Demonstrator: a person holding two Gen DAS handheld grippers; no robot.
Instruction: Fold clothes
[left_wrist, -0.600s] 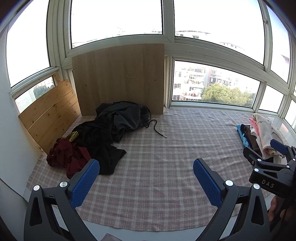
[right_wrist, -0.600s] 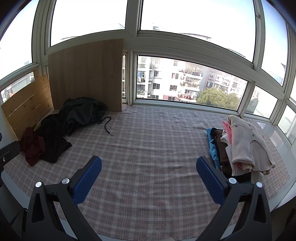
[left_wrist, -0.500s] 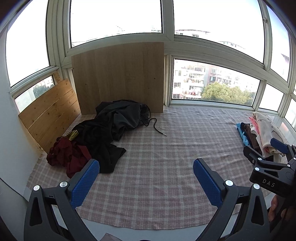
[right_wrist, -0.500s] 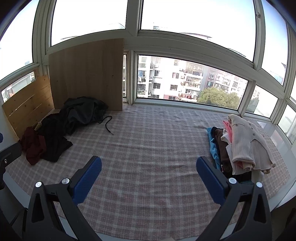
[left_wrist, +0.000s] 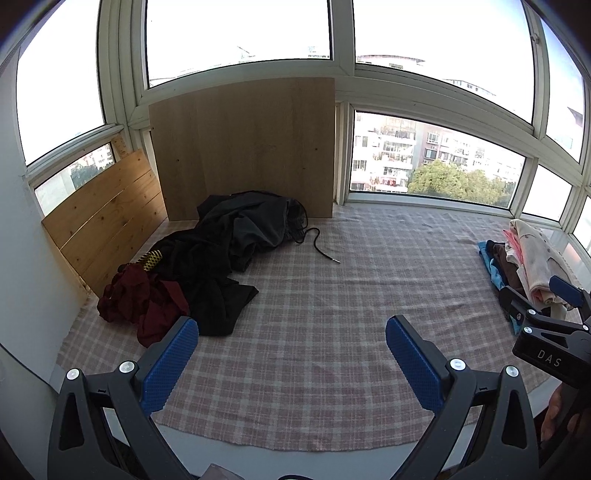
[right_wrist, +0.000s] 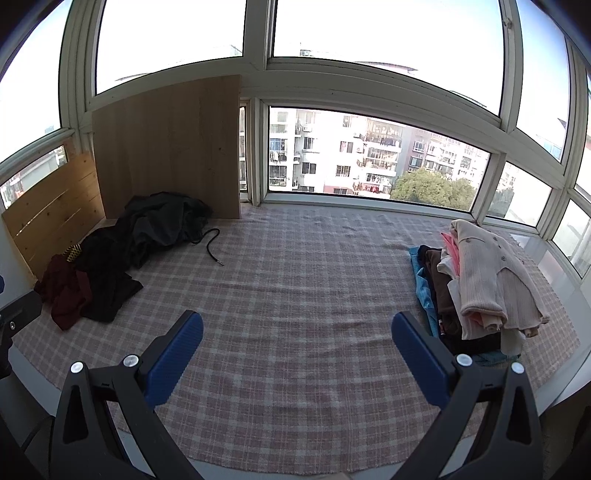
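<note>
Both tools, left (left_wrist: 291, 354) and right (right_wrist: 297, 349), jaws apart and empty, little changed from a moment ago; crumpled dark clothes (left_wrist: 221, 258) lie left, stacked garments (right_wrist: 480, 288) right, on checked cloth (right_wrist: 295, 295)

two grippers are seen, left gripper (left_wrist: 291, 363) and right gripper (right_wrist: 297, 360), both spread wide. two heaps of clothes are counted: a dark heap (right_wrist: 110, 254) ahead-left, a folded stack (right_wrist: 484, 284) ahead-right. two wooden boards (left_wrist: 243, 147) are counted.

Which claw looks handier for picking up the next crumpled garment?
Probably the left claw: it is open, and the crumpled dark pile lies on its side.
</note>
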